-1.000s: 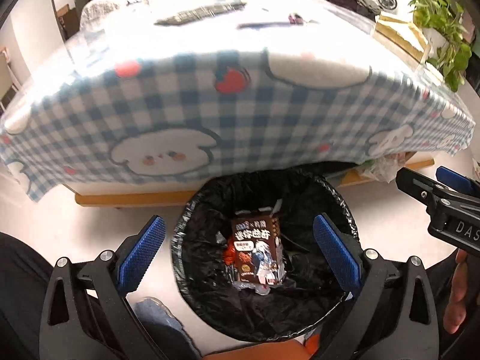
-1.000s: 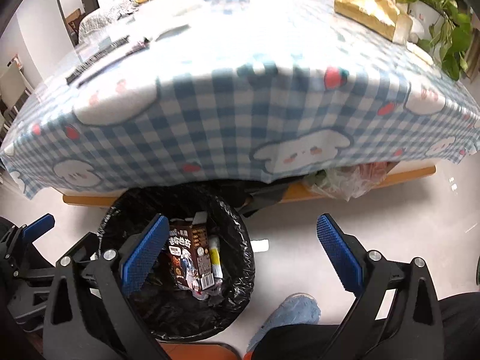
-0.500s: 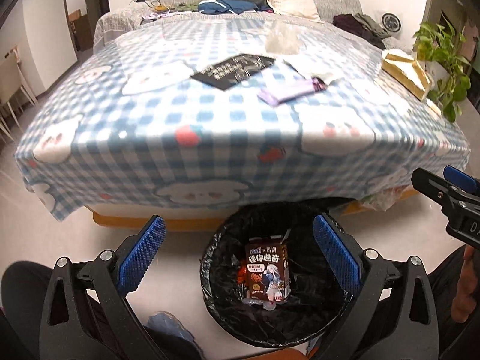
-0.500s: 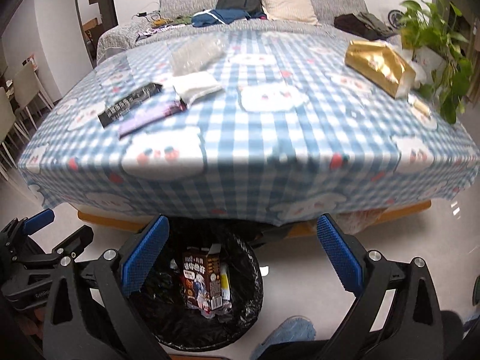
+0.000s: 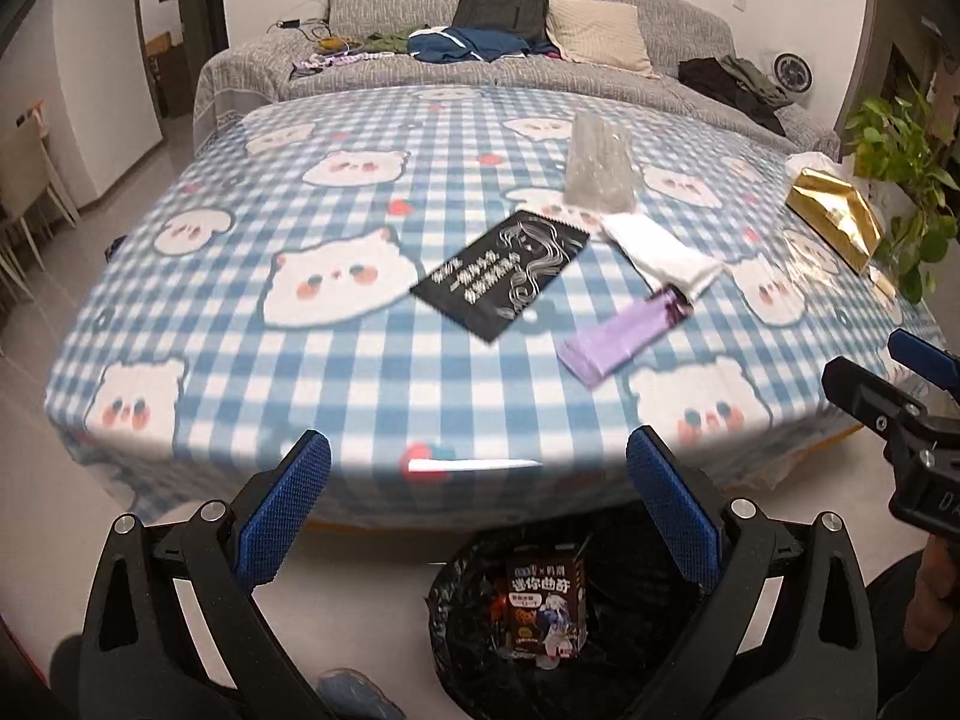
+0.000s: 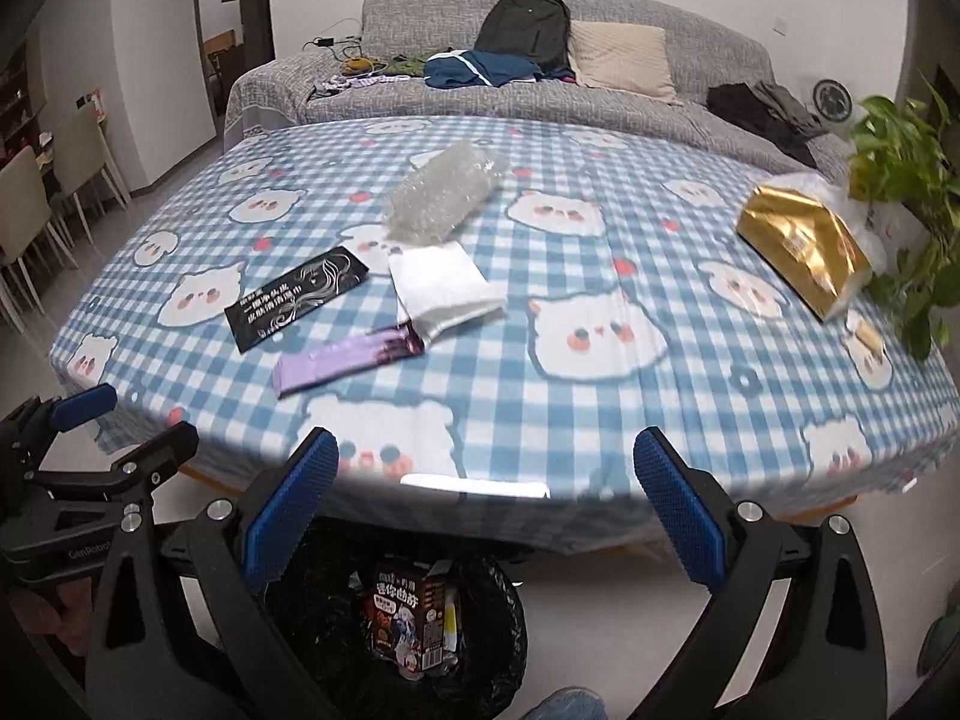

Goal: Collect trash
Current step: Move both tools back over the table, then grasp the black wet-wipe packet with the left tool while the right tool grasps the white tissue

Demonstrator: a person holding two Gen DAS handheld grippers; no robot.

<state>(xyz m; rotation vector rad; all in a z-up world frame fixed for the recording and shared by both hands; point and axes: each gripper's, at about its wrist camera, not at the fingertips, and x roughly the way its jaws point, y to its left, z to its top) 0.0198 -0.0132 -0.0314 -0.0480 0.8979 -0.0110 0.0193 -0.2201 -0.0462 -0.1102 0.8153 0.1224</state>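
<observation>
Both grippers are open and empty, held above the floor in front of the table. My left gripper [image 5: 480,480] and my right gripper [image 6: 486,480] hover over a black-lined trash bin [image 5: 648,648] [image 6: 498,612] holding a brown snack box [image 5: 545,606] [image 6: 408,618]. On the blue checked tablecloth [image 5: 240,360] [image 6: 600,396] lie a black packet [image 5: 501,273] [image 6: 297,297], a purple wrapper [image 5: 621,336] [image 6: 348,360], a white pouch [image 5: 660,252] [image 6: 441,288] and a clear plastic bag [image 5: 597,165] [image 6: 444,195].
A gold bag [image 5: 834,222] [image 6: 804,246] and a green plant [image 5: 900,180] [image 6: 906,210] are at the table's right edge. A grey sofa [image 5: 540,60] [image 6: 600,72] with a backpack and clothes stands behind. Chairs [image 6: 42,204] stand far left.
Both grippers have risen and tilted up from the bin. The table top with its wrappers has come into view and the bin has dropped to the bottom of the frames.
</observation>
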